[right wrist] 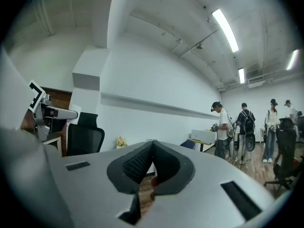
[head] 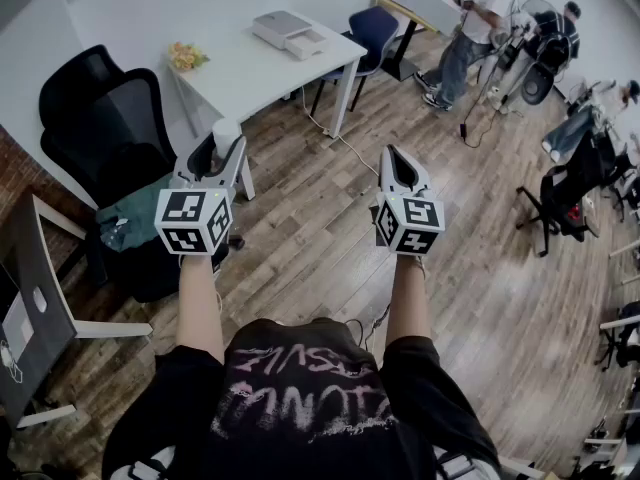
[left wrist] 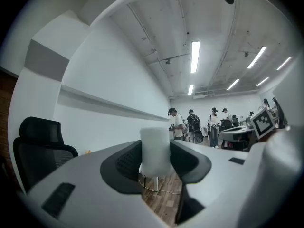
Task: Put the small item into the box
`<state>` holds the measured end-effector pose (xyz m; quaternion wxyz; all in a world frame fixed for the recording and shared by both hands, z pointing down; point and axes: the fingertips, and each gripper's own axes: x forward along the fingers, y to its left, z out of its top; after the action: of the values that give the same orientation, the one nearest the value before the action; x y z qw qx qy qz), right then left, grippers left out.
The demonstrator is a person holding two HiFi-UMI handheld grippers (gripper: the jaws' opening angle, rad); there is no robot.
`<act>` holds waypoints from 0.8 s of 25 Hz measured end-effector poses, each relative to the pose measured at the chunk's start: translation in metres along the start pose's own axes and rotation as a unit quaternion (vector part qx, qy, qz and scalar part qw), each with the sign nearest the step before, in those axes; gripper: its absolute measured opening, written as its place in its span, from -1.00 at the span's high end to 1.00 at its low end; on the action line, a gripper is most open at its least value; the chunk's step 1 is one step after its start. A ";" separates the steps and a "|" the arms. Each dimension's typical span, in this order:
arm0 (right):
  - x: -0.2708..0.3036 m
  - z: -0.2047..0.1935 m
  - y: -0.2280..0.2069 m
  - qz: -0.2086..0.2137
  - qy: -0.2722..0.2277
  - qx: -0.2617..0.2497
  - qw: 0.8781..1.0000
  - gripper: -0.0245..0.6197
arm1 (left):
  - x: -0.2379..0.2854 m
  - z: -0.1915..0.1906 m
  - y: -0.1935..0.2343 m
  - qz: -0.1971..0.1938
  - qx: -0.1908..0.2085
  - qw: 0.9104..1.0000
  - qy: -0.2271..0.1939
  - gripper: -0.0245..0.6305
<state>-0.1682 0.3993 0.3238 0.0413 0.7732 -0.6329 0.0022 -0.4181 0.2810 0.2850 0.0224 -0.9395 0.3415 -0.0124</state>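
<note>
My left gripper (head: 226, 140) is held level over the wooden floor and is shut on a small white cylinder-shaped item (head: 227, 132). In the left gripper view the item (left wrist: 156, 148) stands upright between the two dark pads, pressed from both sides. My right gripper (head: 392, 154) is level beside it, jaws together with nothing between them; in the right gripper view (right wrist: 151, 145) the pads meet at the tip. A flat white box-like thing (head: 284, 28) lies on the white table (head: 250, 73) ahead; whether it is open I cannot tell.
A black office chair (head: 100, 118) stands at the left, with a dark desk (head: 35, 298) nearer me. A blue chair (head: 372, 28) sits behind the table, and yellow flowers (head: 186, 56) lie on its left end. People (head: 480, 23) and equipment stand at the far right.
</note>
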 end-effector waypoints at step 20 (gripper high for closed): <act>-0.002 0.003 0.006 0.006 -0.007 -0.006 1.000 0.90 | -0.001 -0.004 0.000 -0.010 -0.018 1.000 0.001 0.38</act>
<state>-0.1743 0.4002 0.3208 0.0418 0.7694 -0.6374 -0.0065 -0.4191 0.2814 0.2887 0.0045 -0.9431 0.3324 -0.0077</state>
